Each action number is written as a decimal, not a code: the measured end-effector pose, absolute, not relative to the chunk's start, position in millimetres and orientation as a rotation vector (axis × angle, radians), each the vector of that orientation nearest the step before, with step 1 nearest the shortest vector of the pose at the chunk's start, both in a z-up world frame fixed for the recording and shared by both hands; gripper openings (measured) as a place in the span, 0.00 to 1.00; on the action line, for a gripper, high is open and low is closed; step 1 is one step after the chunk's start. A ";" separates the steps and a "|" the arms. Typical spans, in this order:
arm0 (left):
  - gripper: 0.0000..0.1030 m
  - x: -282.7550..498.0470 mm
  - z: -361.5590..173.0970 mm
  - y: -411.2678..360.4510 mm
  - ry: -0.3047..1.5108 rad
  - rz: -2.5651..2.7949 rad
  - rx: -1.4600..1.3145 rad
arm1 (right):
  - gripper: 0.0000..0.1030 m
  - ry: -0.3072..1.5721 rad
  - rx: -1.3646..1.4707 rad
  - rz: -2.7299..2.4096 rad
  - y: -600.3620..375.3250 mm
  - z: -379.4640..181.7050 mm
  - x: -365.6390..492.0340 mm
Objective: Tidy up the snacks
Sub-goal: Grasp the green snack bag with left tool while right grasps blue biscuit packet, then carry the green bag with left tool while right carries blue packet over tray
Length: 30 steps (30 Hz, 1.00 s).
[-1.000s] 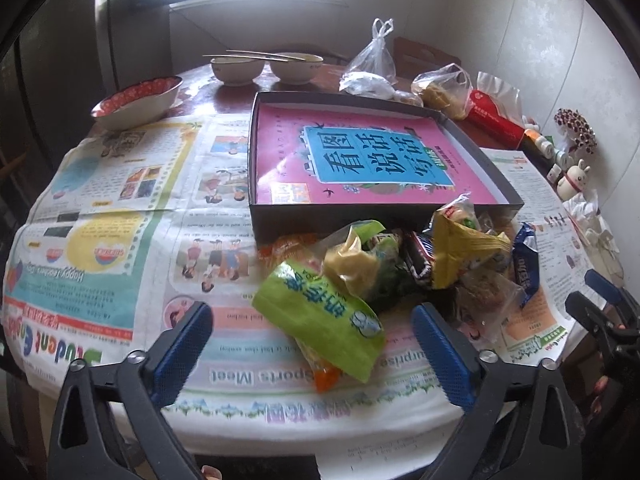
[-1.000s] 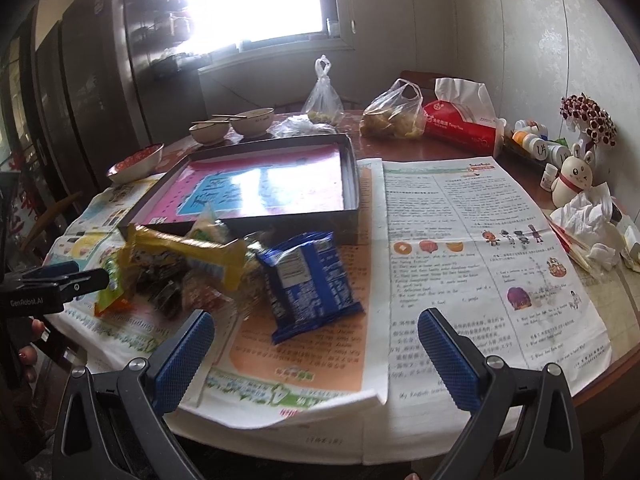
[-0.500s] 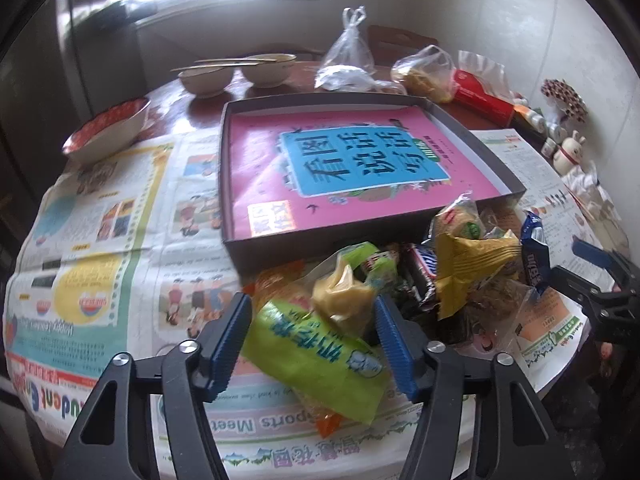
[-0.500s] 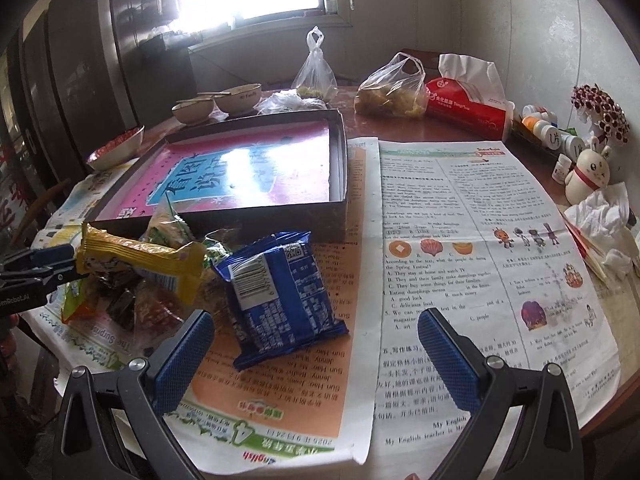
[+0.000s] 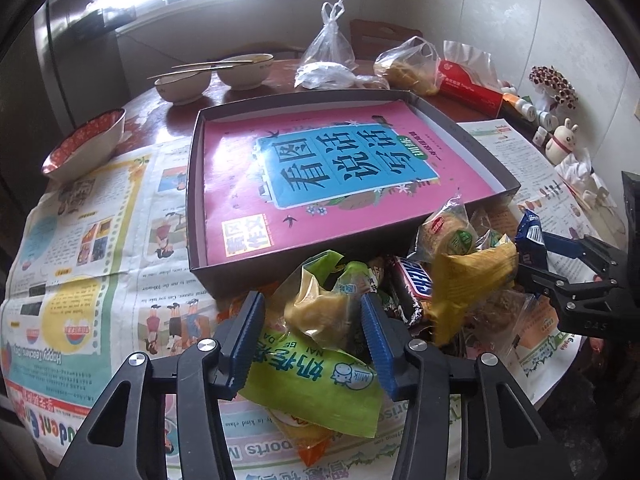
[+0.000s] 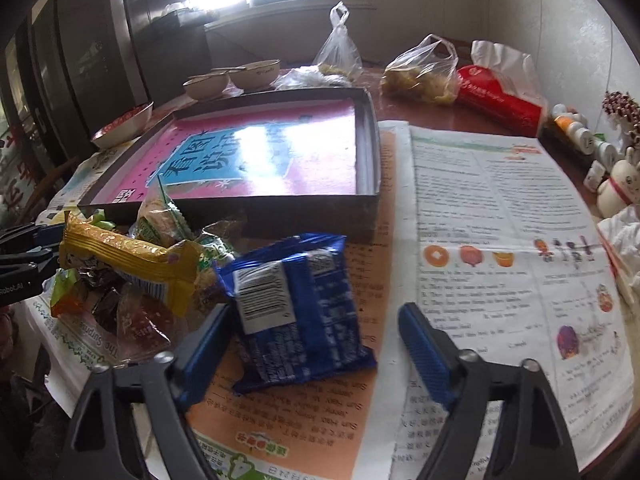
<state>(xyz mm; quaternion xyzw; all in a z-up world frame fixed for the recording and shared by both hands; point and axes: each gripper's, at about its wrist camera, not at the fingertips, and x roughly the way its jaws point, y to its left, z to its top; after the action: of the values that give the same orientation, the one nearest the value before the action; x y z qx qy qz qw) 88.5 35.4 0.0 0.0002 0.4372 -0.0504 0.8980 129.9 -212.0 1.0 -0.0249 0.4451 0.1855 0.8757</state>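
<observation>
**Both grippers closing in on the snack heap**

Newspaper (image 5: 100, 240) covers the round table. On it sits a shallow box (image 5: 200, 184) lined with a pink book cover. The snack pile (image 5: 460, 280) lies against its near wall. The left gripper (image 5: 312, 336) has just been narrowing around a yellowish packet (image 5: 320, 312); contact unclear. The right gripper (image 6: 312, 344), also narrowing, straddles the blue packet (image 6: 296, 304) without touching.

hidden: orange packet (image 5: 316, 448) mostly under green packet (image 5: 312, 376) | blurred: newspaper (image 6: 500, 208) small print unreadable
</observation>
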 end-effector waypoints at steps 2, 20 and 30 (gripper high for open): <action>0.38 89.6 -0.1 34.8 0.907 -0.123 -0.010 | 0.69 0.920 -0.059 0.400 -211.1 1.4 131.6; 0.34 82.6 16.3 54.8 0.855 -0.128 -0.121 | 0.52 0.845 0.035 0.412 -230.1 24.7 134.7; 0.34 91.7 34.9 64.1 0.809 -0.113 -0.157 | 0.52 0.796 0.045 0.438 -219.8 46.4 146.4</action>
<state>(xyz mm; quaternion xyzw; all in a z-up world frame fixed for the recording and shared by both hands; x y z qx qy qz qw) 91.7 64.1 34.9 -0.0763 0.3928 -0.0550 0.9148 146.4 -219.8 46.4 0.0217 0.3842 0.2117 0.8984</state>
